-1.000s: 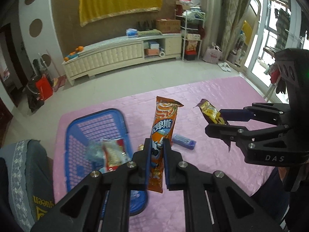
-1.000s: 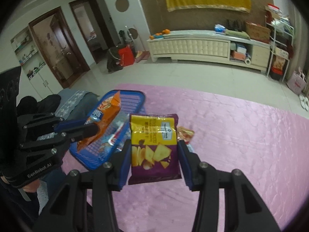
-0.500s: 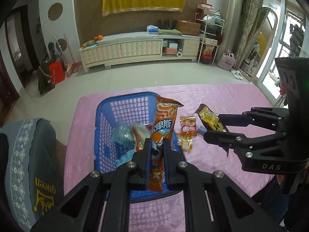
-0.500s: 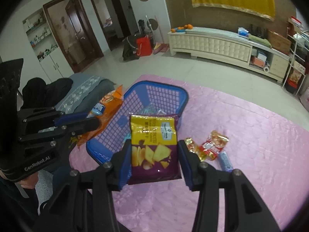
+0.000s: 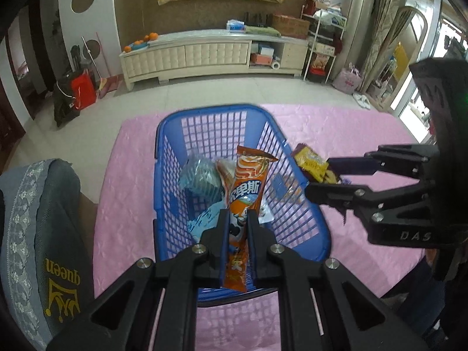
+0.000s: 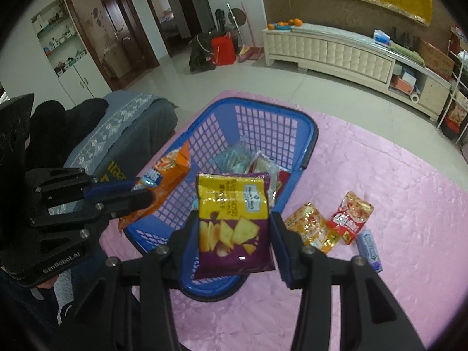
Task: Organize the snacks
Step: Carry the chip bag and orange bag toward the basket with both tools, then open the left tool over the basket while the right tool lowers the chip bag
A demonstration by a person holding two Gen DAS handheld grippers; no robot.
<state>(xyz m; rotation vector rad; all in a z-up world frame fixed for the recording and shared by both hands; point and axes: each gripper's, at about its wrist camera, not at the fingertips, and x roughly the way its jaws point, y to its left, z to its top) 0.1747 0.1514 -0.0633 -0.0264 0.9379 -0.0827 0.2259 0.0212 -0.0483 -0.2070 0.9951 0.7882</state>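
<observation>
With the left claw (image 5: pixel 237 228) clamped on the orange snack stick (image 5: pixel 246 193) and the right claw (image 6: pixel 234 228) clamped on the purple chip bag (image 6: pixel 232 222), both poised above the blue basket (image 5: pixel 163 158) near the surface's left edge, each packet is best lowered inside the rim before release.

Soft daylight from right-hand windows, strong fisheye bending, dark vignetted corners, mild blur.

"queen" on grey cushion (image 5: pixel 58 275), "DAS" on right tongs (image 5: pixel 318 184), "GenRobot.AI" on left tongs (image 6: pixel 146 193)
</observation>
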